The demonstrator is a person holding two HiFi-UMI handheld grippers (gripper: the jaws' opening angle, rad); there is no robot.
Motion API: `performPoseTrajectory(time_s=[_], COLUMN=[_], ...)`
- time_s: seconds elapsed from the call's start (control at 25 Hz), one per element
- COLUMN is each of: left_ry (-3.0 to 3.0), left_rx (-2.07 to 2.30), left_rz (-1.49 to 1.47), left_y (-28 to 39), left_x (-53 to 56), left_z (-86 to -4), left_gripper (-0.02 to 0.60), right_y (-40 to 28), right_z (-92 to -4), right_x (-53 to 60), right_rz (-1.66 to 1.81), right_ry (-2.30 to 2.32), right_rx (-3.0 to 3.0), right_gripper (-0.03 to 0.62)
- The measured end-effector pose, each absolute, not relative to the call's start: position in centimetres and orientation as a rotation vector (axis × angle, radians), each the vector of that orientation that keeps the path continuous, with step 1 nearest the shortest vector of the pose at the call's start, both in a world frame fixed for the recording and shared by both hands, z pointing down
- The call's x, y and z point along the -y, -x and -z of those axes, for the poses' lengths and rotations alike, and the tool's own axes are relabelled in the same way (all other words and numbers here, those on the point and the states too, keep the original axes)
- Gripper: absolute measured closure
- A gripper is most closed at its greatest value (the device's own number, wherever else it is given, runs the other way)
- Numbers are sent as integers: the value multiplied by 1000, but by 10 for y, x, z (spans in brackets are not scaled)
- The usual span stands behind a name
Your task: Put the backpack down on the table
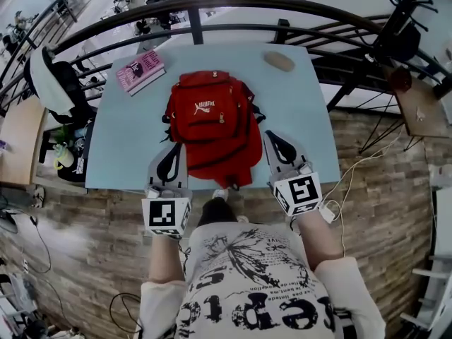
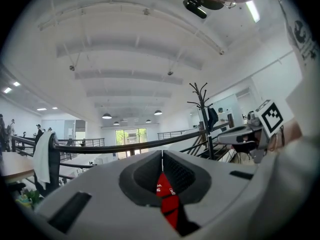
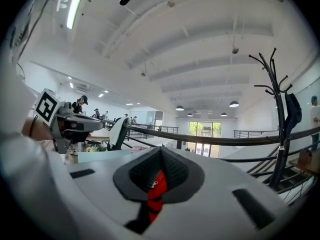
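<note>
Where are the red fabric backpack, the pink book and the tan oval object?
red fabric backpack (image 1: 212, 119): head view, front panel under the white logo.
pink book (image 1: 140, 71): head view, middle of the cover.
tan oval object (image 1: 280, 61): head view, its top surface.

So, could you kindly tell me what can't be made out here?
- Head view: whether the backpack touches the table; seen from above.
- Gripper views: which part of it the left gripper and right gripper pinch; their shells hide it.
- Head view: tan object, too small to name.

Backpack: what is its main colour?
The backpack is red, with a white logo; the head view shows it best.
</note>
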State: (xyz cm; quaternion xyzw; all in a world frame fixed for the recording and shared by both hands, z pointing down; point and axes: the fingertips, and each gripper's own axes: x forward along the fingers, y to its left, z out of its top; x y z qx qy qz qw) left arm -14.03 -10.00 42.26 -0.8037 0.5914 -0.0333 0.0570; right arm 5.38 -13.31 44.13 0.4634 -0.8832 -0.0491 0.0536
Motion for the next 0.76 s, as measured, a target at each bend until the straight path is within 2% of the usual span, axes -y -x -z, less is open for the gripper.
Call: performPoseTrajectory(time_s=[0.76], left_ry=[2459], left_rx=[-1775], left_rz=[78], left_y=[132], left_x=[98], left_z=[-425], left_gripper=[569], right_y=[-56], right_z=[-448], right_x=[123], right_rz=[145], right_ry=[-1415], right_rx=[2681], right_gripper=[603])
